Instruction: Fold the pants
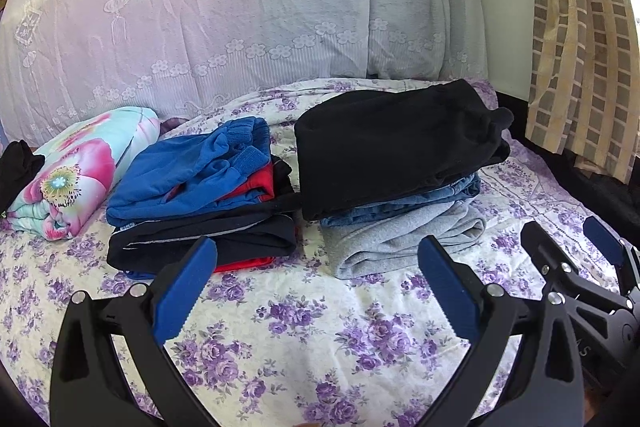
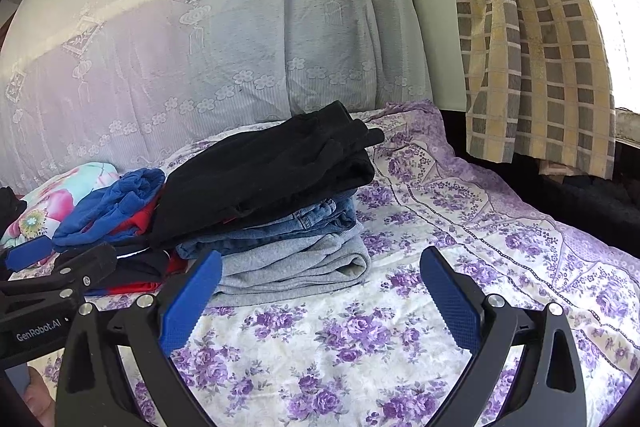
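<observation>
Folded black pants [image 1: 396, 151] lie on top of a stack with blue jeans [image 1: 404, 205] and a grey garment [image 1: 404, 239] on the bed; the stack also shows in the right wrist view [image 2: 264, 171]. To its left is a second pile with a blue garment [image 1: 192, 167] on top, over red and black ones. My left gripper [image 1: 316, 287] is open and empty, held above the sheet in front of both piles. My right gripper [image 2: 320, 295] is open and empty, in front of the grey garment [image 2: 296, 263]. It also shows in the left wrist view [image 1: 568, 243].
The bed has a purple floral sheet [image 1: 304, 327]. A folded flowered blanket [image 1: 76, 167] lies at far left. A white lace cover [image 1: 200, 7] rises behind the piles. A checked curtain [image 2: 532, 47] hangs at right, with a dark gap beside the bed.
</observation>
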`<state>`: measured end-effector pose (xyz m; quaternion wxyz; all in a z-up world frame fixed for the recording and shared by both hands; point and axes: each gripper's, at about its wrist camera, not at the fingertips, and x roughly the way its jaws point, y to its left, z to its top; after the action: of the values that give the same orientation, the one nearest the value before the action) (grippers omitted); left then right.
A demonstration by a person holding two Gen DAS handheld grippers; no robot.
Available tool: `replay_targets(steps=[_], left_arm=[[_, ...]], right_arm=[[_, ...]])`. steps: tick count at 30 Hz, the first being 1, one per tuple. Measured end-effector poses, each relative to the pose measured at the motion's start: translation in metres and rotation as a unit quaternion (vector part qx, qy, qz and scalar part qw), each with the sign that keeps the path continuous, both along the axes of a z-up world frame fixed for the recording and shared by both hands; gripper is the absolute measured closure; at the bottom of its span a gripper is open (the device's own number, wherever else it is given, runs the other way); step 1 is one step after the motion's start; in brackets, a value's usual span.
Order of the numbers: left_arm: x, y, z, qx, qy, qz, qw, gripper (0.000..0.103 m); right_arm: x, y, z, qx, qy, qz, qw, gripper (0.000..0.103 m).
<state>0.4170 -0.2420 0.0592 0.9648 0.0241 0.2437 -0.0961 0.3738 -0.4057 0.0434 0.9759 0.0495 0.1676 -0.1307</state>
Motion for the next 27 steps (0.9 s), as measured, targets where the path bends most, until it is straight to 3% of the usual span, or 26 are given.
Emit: replay_targets(steps=[7,9,11,17,27], left_arm=[[0.004,0.001,-0.002,-0.002,0.013,-0.004,0.9999,0.005],[0.009,-0.001,-0.005,0.021,0.041,0.01,0.9989,0.005],[0.009,0.0,-0.006,0.03,0.04,0.019,0.9985,0.005],[0.011,0.006,-0.01,0.024,0.051,0.009,0.9984,0.005],[0.009,0.004,-0.01,0.015,0.054,0.012,0.9984,0.005]], right_arm=[[-0.002,0.0,0.001,0.001,0.004,-0.007,1.0,0.003],[0.0,0.001,0.002,0.007,0.015,0.003,1.0,0.003],[0.0,0.005,0.003,0.009,0.018,0.015,1.0,0.003],[0.0,0.01,0.001,0.02,0.027,0.037,0.999,0.003],[-0.001,0.01,0.002,0.013,0.028,0.021,0.999,0.003]])
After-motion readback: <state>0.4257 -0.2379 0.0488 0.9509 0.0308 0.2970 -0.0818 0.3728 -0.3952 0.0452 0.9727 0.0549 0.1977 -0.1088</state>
